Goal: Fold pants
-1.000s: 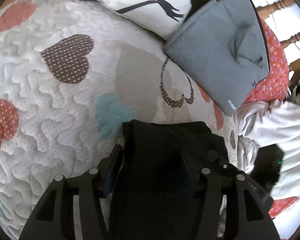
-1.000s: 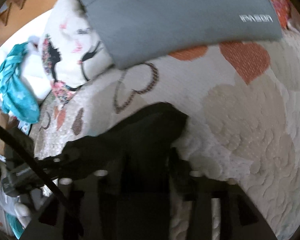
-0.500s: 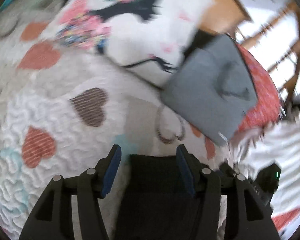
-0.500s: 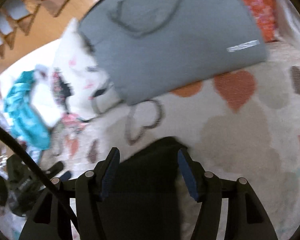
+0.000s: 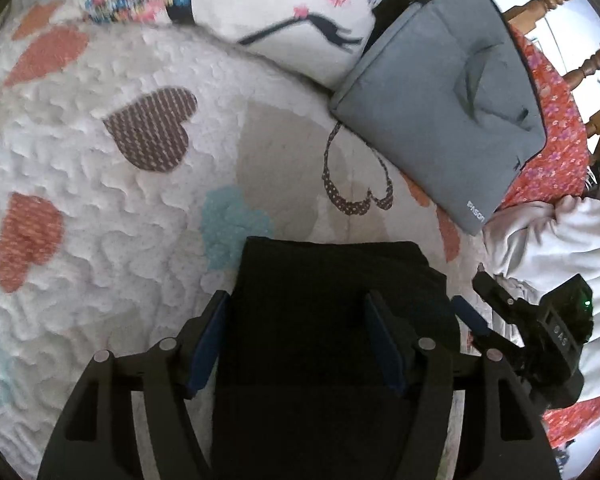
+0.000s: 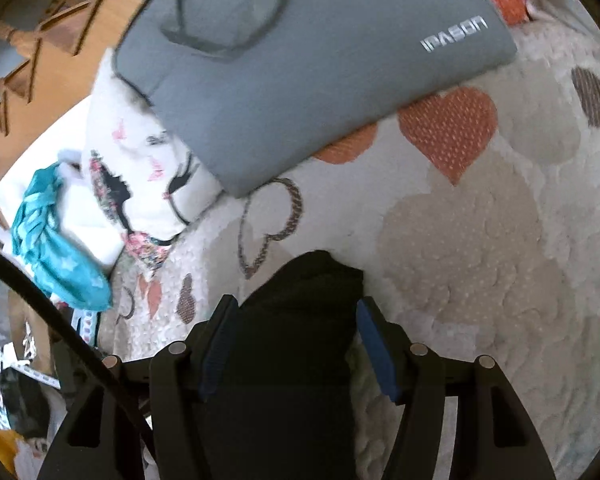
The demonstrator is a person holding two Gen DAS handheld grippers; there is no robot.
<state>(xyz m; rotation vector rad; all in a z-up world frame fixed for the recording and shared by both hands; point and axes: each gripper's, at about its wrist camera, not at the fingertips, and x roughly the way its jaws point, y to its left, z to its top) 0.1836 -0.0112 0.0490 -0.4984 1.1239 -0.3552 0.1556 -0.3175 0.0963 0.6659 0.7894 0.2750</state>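
The black fabric pants (image 5: 332, 280) lie as a compact, squared bundle on the white quilted bedspread with appliqué hearts (image 5: 100, 208), just below the dotted outline heart and nearer the camera than the grey padded laptop sleeve (image 5: 452, 112), which leans on a white printed pillow (image 5: 300, 12) at the far side.

The left gripper (image 5: 296, 338) has just been opening: its blue-padded jaws stand spread to either side of the bundle, the cloth between them, and the pads do not seem to press on it. In the right wrist view the right gripper (image 6: 292, 346) is likewise spread, a rounded corner of the pants between its fingers, apparently loose.

The fold looks finished or nearly so, and the step in hand is probably the release. To do it well, draw both grippers straight away from the bundle without snagging the top layer, so the edges stay aligned. The corner toward the sleeve bulges slightly; a light press there would flatten it. Keep the bundle well apart from the sleeve.
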